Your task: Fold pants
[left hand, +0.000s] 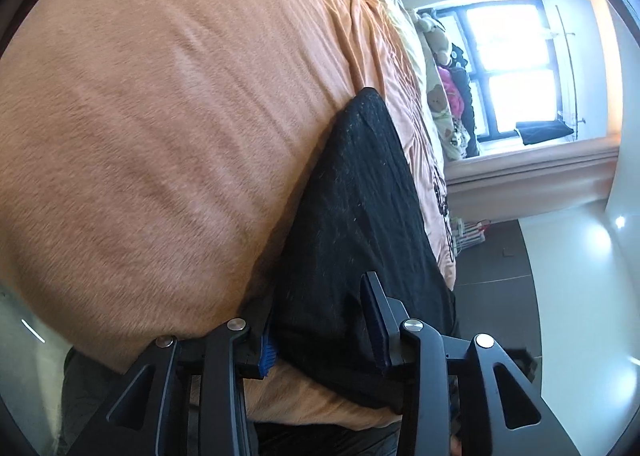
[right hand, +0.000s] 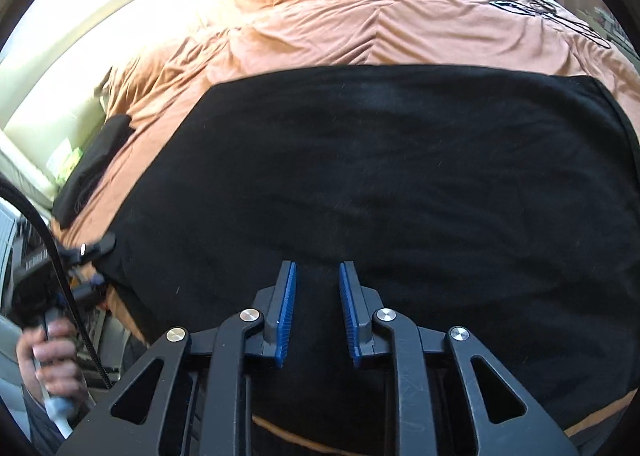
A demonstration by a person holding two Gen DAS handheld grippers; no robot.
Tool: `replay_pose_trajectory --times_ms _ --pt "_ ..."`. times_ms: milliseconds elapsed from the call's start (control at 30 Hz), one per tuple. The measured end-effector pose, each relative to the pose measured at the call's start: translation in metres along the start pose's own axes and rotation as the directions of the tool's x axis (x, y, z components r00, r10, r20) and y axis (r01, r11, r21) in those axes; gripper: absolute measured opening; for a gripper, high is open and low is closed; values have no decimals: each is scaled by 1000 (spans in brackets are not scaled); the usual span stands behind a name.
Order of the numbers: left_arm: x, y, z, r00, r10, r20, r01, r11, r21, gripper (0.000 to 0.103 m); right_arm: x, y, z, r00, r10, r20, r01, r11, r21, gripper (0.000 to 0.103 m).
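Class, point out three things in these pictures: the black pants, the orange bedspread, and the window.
black pants (right hand: 400, 176): right wrist view, middle of the flat spread cloth.
orange bedspread (left hand: 160, 116): left wrist view, broad bare stretch beside the pants.
window (left hand: 508, 68): left wrist view, centre of the bright panes.

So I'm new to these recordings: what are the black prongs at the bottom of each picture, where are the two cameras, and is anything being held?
The prongs are two-finger grippers, one held in each of a person's hands; no robot arm is involved. Each carries a fisheye camera looking along its fingers, so each picture shows its own gripper from behind.

The left wrist view is rolled sideways. The left gripper sits at the edge of the black pants, fabric between its open fingers, no pad clearly pressing.

In the right wrist view, the right gripper hovers above the pants, fingers apart with nothing between them. The left hand shows at the left edge.

The pants lie spread on an orange blanket covering a bed. A smaller dark item lies beside them.
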State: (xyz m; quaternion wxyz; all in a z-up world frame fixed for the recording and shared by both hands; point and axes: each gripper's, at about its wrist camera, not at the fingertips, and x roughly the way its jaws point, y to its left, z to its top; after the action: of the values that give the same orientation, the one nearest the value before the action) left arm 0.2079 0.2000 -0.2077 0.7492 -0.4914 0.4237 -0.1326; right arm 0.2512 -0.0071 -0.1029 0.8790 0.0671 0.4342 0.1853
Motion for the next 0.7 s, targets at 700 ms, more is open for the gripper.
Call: replay_pose_trajectory --times_ms 700 --pt "4 -5 4 999 -25 32 25 1000 -3 13 0 -12 21 998 35 -51 -33 999 41 16"
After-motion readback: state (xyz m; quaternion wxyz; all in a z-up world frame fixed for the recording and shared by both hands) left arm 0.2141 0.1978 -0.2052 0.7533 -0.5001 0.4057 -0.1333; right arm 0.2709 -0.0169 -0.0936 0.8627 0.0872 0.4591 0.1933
